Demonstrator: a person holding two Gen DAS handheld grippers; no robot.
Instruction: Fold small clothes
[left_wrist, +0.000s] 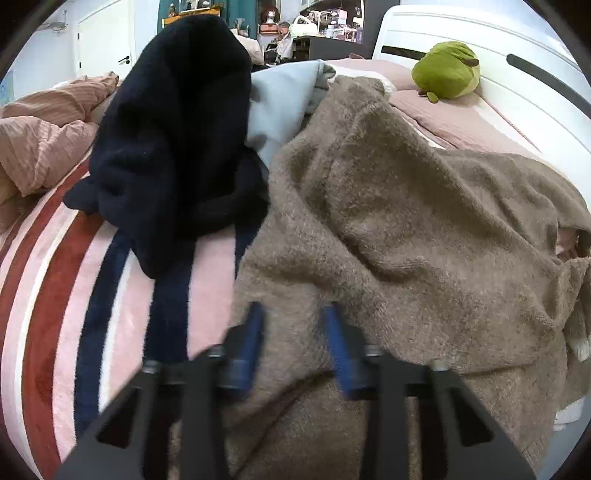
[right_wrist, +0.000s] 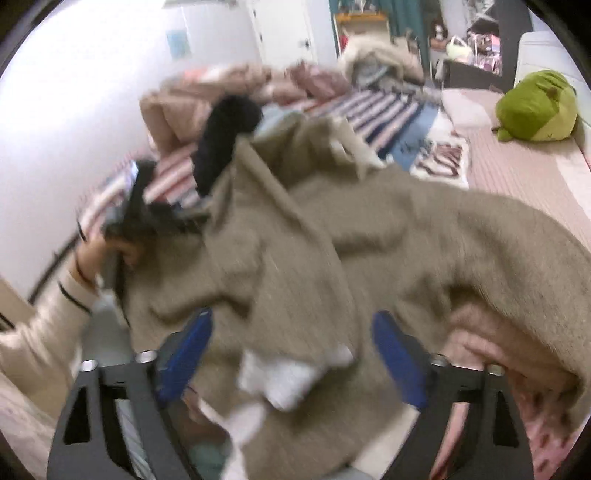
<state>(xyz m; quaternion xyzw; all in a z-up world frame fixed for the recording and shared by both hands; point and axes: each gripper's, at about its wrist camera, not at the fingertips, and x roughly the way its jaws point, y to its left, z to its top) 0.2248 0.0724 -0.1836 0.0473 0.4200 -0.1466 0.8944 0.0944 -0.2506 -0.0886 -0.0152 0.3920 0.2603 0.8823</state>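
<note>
A fuzzy taupe sweater (left_wrist: 388, 229) lies crumpled on the bed; it also fills the right wrist view (right_wrist: 369, 251), with a white cuff or hem (right_wrist: 284, 380) at its near edge. My left gripper (left_wrist: 295, 332) has its blue fingers close around a bunched fold of the sweater. My right gripper (right_wrist: 291, 354) is open, its blue fingers wide apart on either side of the sweater's near edge. The left gripper and the hand holding it show at the left in the right wrist view (right_wrist: 125, 229). That view is motion-blurred.
A dark navy garment (left_wrist: 177, 140) is heaped beside the sweater on a pink, red and navy striped blanket (left_wrist: 55, 295). A light blue cloth (left_wrist: 280, 103) lies behind. A green plush toy (left_wrist: 447, 70) sits by the white headboard. Pink bedding is piled at the left.
</note>
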